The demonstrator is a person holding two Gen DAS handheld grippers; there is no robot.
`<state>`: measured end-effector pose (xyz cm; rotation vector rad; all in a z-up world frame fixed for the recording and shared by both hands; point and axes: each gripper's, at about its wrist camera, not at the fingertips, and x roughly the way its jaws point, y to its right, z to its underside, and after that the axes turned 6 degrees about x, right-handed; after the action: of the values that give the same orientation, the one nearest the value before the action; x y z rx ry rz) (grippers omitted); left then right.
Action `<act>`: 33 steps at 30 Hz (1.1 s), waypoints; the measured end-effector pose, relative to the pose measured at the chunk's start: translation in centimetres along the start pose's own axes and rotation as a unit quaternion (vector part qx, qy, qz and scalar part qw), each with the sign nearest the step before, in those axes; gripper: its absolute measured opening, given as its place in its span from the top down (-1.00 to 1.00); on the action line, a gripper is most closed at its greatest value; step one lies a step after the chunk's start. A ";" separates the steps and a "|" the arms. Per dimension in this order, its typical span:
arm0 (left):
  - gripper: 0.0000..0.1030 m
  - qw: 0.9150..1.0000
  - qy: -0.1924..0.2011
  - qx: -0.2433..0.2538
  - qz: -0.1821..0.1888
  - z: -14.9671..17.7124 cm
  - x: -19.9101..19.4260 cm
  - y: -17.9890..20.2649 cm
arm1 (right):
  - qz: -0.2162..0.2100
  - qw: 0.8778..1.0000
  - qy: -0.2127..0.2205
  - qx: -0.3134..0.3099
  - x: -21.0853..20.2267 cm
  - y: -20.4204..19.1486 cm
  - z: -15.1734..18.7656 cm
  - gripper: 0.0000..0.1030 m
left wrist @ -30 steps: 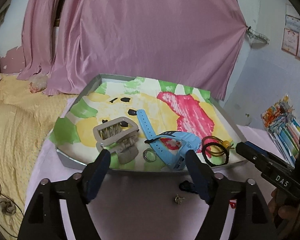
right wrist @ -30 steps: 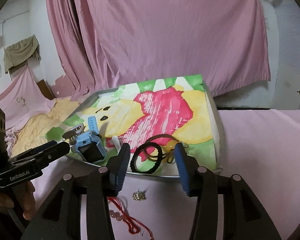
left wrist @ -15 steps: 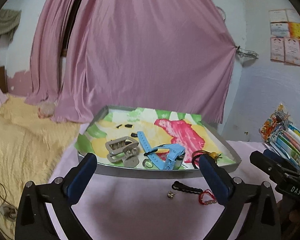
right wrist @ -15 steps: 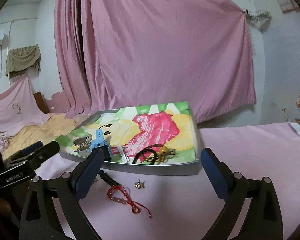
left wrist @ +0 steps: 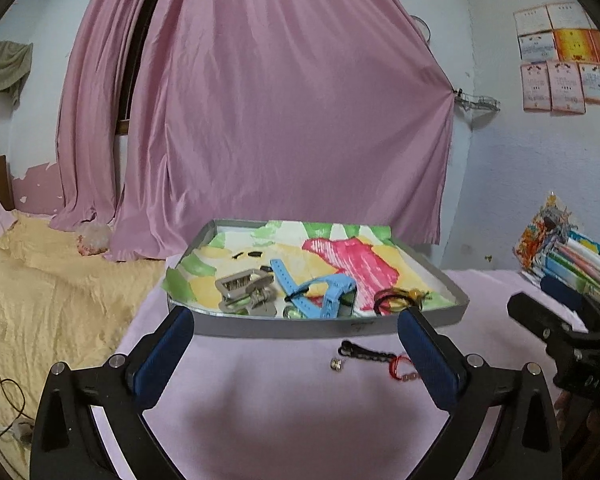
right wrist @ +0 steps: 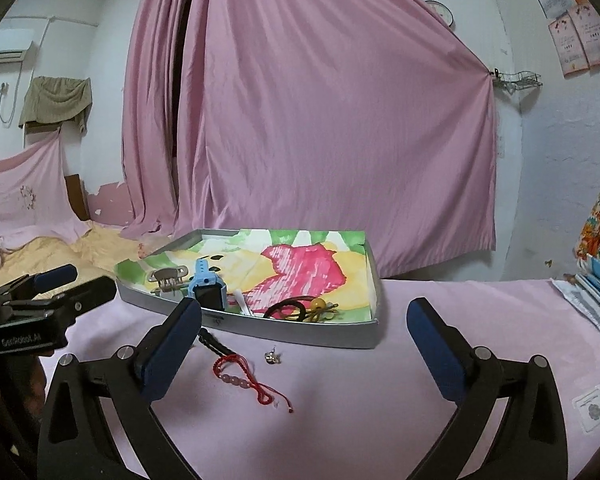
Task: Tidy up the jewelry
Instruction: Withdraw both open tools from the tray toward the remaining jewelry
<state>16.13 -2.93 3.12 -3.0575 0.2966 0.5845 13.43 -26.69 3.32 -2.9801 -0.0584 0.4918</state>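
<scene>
Grey tray (right wrist: 300, 334) lined with a colourful drawing, holding a beige hair clip (left wrist: 246, 289), blue watch (left wrist: 332, 290) and dark hair ties (right wrist: 290, 309), red bead bracelet (right wrist: 242, 378), black chain (left wrist: 366, 353) and small silver earring (right wrist: 273, 357) lying loose on pink cloth before it

Left gripper (left wrist: 296, 356) jaws spread wide, empty, right gripper (right wrist: 304, 344) jaws likewise spread wide, empty, side by side

Each hand-held gripper is a black, matte frame with two angled arms ending in dark blue, ribbed rectangular pads. On the left hand-held gripper (left wrist: 296, 354), round silver screws sit at the arm joints, at 9 and 3 o'clock of the frame. The right hand-held gripper (right wrist: 304, 346) looks alike. Seen from the right wrist, the left one's side bears white lettering, too blurred to read surely.
</scene>
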 end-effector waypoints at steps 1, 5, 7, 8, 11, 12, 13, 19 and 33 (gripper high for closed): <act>-0.99 1.000 -0.003 0.003 -0.001 0.2 -0.1 0.1 | 0.001 1.000 -0.001 -0.001 0.0 0.0 0.0 -0.96; -0.99 1.000 -0.015 0.009 -0.004 0.7 -0.1 0.2 | 0.000 1.000 -0.012 0.004 0.2 0.4 0.3 -0.96; -0.99 1.000 -0.021 0.011 -0.006 0.9 -0.1 0.2 | 0.001 1.000 -0.019 0.004 0.4 0.4 0.5 -0.96; -0.99 1.000 -0.024 0.012 -0.006 1.0 -0.1 0.2 | 0.000 1.000 -0.023 0.004 0.5 0.6 0.6 -0.96; -0.99 0.999 -0.040 0.017 -0.006 1.0 0.3 0.2 | 0.005 0.999 -0.042 0.003 1.0 0.9 1.0 -0.96; -0.99 0.999 -0.046 0.019 -0.006 1.1 0.5 0.2 | 0.005 0.999 -0.046 0.003 1.3 0.8 1.0 -0.96; -0.99 0.998 -0.052 0.022 -0.006 1.1 0.7 0.2 | 0.004 0.999 -0.051 0.003 1.4 0.9 1.1 -0.96; -0.99 0.996 -0.083 0.036 -0.007 1.4 1.8 0.6 | 0.001 0.996 -0.094 0.004 2.6 1.3 1.6 -0.96; -0.99 0.985 -0.169 0.020 0.005 1.6 4.9 -0.2 | -0.049 0.977 -0.206 0.013 6.3 1.6 2.5 -0.96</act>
<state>20.03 -3.56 -0.17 -2.8516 0.3098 1.0630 18.63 -27.66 -1.20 -2.7800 -0.2333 1.0772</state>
